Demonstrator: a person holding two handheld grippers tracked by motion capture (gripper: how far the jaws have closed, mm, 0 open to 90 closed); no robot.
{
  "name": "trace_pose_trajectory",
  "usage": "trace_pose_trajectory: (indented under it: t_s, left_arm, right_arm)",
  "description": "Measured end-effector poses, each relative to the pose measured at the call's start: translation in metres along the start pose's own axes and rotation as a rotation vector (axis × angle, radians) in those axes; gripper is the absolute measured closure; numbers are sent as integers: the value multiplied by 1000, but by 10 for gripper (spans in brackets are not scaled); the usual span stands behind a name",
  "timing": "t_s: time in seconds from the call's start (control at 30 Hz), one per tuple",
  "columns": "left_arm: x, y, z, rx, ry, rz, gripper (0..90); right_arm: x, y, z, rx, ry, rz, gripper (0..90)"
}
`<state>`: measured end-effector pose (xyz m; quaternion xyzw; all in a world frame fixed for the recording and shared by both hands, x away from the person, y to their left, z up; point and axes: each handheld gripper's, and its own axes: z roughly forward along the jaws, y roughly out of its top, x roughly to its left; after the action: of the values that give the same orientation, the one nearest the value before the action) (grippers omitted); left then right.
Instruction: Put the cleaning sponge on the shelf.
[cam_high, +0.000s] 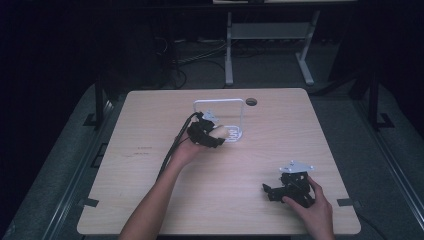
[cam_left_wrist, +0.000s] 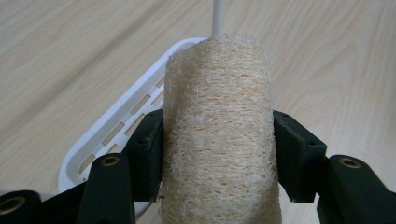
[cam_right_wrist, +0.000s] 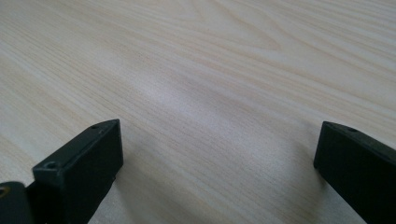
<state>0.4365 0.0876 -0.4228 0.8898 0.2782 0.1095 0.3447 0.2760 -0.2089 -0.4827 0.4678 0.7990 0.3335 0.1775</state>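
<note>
A beige loofah sponge (cam_left_wrist: 218, 130), a rough fibrous cylinder, is clamped between the jaws of my left gripper (cam_left_wrist: 217, 156). In the high view the left gripper (cam_high: 216, 137) holds the loofah (cam_high: 220, 132) at the slotted base of a white wire rack (cam_high: 219, 102) in the middle of the table. The rack's white slotted tray (cam_left_wrist: 123, 119) lies just beyond and left of the loofah. My right gripper (cam_high: 270, 191) rests near the table's front right, and its jaws (cam_right_wrist: 219, 154) stand wide apart over bare wood.
The light wooden table (cam_high: 150, 190) has a round cable hole (cam_high: 251, 101) near its far edge. Beyond the table, a white desk frame (cam_high: 270, 35) stands on the dark floor.
</note>
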Motion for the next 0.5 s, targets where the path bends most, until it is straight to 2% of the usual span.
trace_pose_trajectory:
  t_s: [0.23,0.37,0.5]
  left_arm:
    - [1,6,13,7,36,-24,414]
    - [2,9,23,0,40,-45,414]
    - [3,11,33,16,42,-50,414]
  right_arm:
    - [0,0,0,0,0,0,9]
    - [0,0,0,-1,2,1,10]
    - [0,0,0,-1,2,1,9]
